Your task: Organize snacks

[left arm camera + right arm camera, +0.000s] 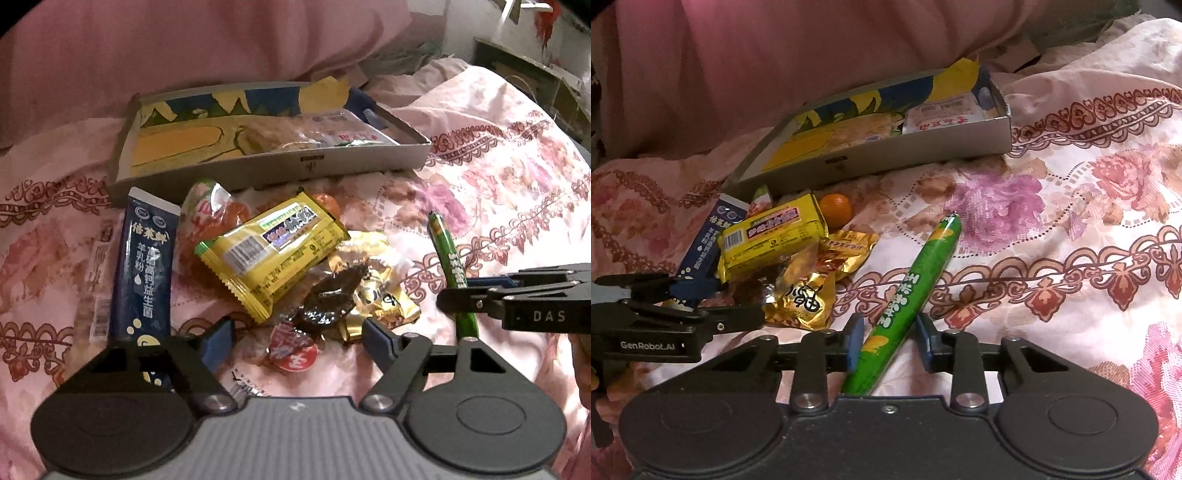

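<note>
On the flowered bedspread, the right claw has its pads on either side of a green sausage stick, not visibly touching it. Left of it, the left claw stands spread over a heap of snacks: a yellow packet, a blue sachet, gold wrappers. Behind the heap lies a shallow box holding a white packet.

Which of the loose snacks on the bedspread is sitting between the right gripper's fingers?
The long green sausage-shaped stick, lying apart from the pile; the yellow wrapped bar and gold foil packet lie off to its side.
</note>
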{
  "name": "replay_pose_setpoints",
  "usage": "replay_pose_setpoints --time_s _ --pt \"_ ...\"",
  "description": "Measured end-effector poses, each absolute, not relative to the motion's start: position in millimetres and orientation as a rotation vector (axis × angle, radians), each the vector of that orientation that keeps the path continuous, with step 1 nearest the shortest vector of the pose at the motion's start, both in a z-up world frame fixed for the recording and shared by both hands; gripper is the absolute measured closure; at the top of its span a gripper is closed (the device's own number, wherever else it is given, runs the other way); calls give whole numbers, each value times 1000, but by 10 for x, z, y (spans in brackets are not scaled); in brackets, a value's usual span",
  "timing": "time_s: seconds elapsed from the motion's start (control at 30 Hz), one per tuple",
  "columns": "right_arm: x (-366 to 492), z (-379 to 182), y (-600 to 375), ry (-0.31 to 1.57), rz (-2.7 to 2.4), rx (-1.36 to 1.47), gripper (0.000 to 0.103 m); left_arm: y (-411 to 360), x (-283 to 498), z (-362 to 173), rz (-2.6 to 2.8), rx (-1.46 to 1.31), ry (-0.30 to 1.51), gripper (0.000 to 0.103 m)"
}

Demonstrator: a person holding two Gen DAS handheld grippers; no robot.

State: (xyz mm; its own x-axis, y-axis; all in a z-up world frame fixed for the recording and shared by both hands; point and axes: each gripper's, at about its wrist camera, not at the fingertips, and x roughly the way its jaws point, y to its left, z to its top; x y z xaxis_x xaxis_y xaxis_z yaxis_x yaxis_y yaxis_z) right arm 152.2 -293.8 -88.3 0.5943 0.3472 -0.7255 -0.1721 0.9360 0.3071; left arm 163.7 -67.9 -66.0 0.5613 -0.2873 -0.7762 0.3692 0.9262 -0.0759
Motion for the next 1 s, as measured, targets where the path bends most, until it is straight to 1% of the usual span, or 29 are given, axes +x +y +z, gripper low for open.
replay_pose_setpoints --time_s 0.17,0.43,0.47,0.53,0.6,0.67,0.7,0.77,0.83,0.87,0.9,0.93,0.97,1.0 --pt "1481 -864 -2866 884 339 183 71 -676 1573 -658 -383 94 928 37" --pt "1417 -839 -2762 876 381 149 72 -616 1539 -616 -372 32 966 39" --pt "1421 -840 -2767 877 381 152 72 -624 1557 -617 -370 39 967 38" --pt "1418 -841 -2774 875 380 154 72 -656 1604 -626 -357 62 965 33" --pt "1414 -843 -2767 873 377 151 71 -690 1661 -637 -352 79 961 26" --pt "1410 -847 -2766 871 372 152 70 -720 1712 -655 -357 90 962 21" --pt "1411 -849 -2770 871 369 155 69 -728 1743 -661 -361 94 964 20" --pt "1415 -856 -2777 869 357 159 61 -737 1784 -673 -376 93 968 18" --pt "1428 -868 -2787 875 350 169 61 -739 1813 -680 -385 91 972 18" --pt "1431 -872 -2791 877 349 175 60 -737 1818 -682 -388 88 972 20" --pt "1429 -873 -2789 878 348 176 60 -734 1815 -683 -396 82 973 26" --pt "1423 -871 -2783 878 349 173 60 -735 1804 -682 -408 77 974 29" --pt "1416 -868 -2775 878 350 168 60 -743 1789 -679 -415 76 973 35" --pt "1413 -866 -2771 878 349 166 61 -753 1770 -673 -422 78 973 38"
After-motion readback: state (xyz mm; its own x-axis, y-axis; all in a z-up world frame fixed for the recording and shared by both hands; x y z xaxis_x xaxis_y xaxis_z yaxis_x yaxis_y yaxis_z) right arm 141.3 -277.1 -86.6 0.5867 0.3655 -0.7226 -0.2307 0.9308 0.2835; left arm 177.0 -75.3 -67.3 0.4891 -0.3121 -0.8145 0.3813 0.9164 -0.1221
